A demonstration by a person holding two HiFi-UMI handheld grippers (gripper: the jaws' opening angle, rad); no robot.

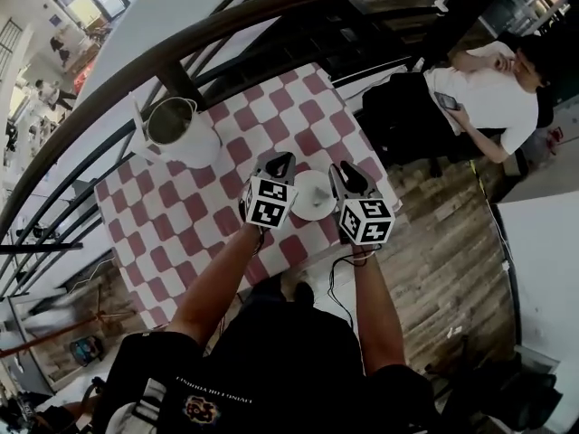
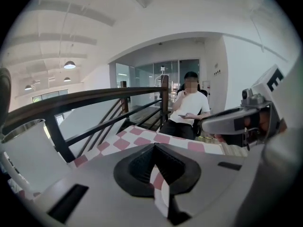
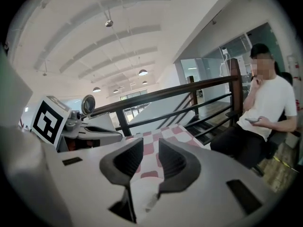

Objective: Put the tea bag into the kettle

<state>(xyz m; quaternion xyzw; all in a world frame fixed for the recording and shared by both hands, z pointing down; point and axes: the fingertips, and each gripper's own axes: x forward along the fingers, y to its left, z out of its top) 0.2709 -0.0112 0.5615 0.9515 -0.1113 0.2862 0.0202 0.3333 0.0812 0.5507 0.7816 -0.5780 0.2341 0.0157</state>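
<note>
The white kettle (image 1: pixel 181 132) stands with its top open at the far left of the checkered table (image 1: pixel 181 233); its pale wall fills the left edge of the left gripper view (image 2: pixel 23 150). A small white saucer (image 1: pixel 312 195) lies between my two grippers. I cannot make out a tea bag on it. My left gripper (image 1: pixel 278 163) hovers just left of the saucer, its fingertips (image 2: pixel 154 149) meeting with nothing held. My right gripper (image 1: pixel 349 177) hangs over the saucer's right edge, its jaws (image 3: pixel 143 157) parted over a white patch (image 3: pixel 142 195).
A dark curved railing (image 1: pixel 271 12) runs behind the table, with stairs beyond it. A person in a white shirt (image 1: pixel 493 89) sits past the table's far right corner, holding a phone. Wooden floor (image 1: pixel 452 260) lies to the right.
</note>
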